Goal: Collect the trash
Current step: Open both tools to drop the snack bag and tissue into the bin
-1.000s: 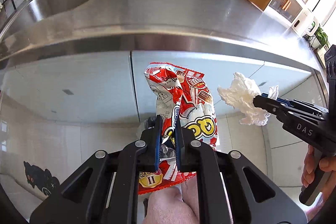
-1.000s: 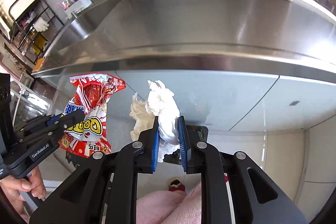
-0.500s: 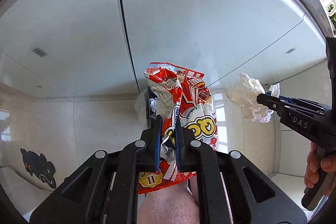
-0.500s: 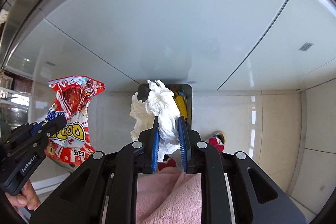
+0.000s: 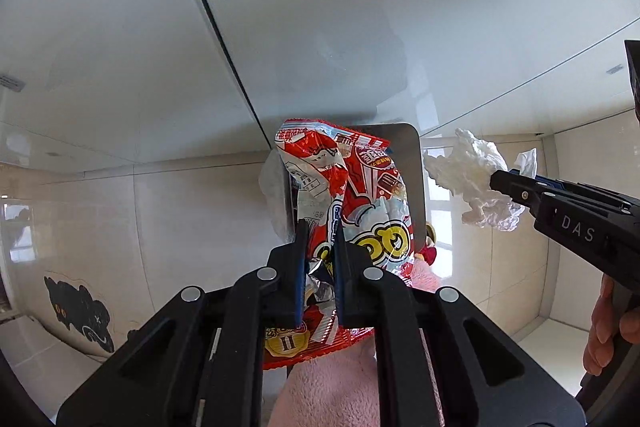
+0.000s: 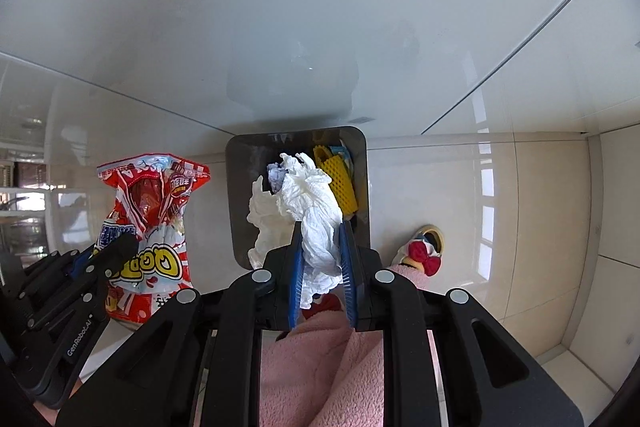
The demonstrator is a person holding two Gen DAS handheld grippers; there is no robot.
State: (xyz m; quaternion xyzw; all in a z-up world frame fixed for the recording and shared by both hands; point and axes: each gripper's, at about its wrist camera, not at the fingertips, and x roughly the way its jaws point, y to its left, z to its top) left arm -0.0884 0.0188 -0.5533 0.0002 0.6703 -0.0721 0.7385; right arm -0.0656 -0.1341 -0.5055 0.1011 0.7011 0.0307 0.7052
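Crinkly foil snack wrapper (image 5: 352, 203) sits pinched mid-body in the left gripper (image 5: 318, 263); the right gripper (image 6: 320, 259) clamps soft crumpled tissue (image 6: 312, 211) (both featherlight, likely easily dropped).

Below me I saw glossy white cabinet doors (image 5: 360, 7) meeting a pale tiled floor (image 6: 520, 227). A black cat-shaped mat (image 5: 80, 311) lay on the tiles, and a slipper with a red bow (image 6: 424, 251) showed beside pink fleece trousers (image 6: 320, 367).

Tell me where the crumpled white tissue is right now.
The crumpled white tissue is clamped in the right gripper, hanging above the open trash bin, right of the red snack bag.
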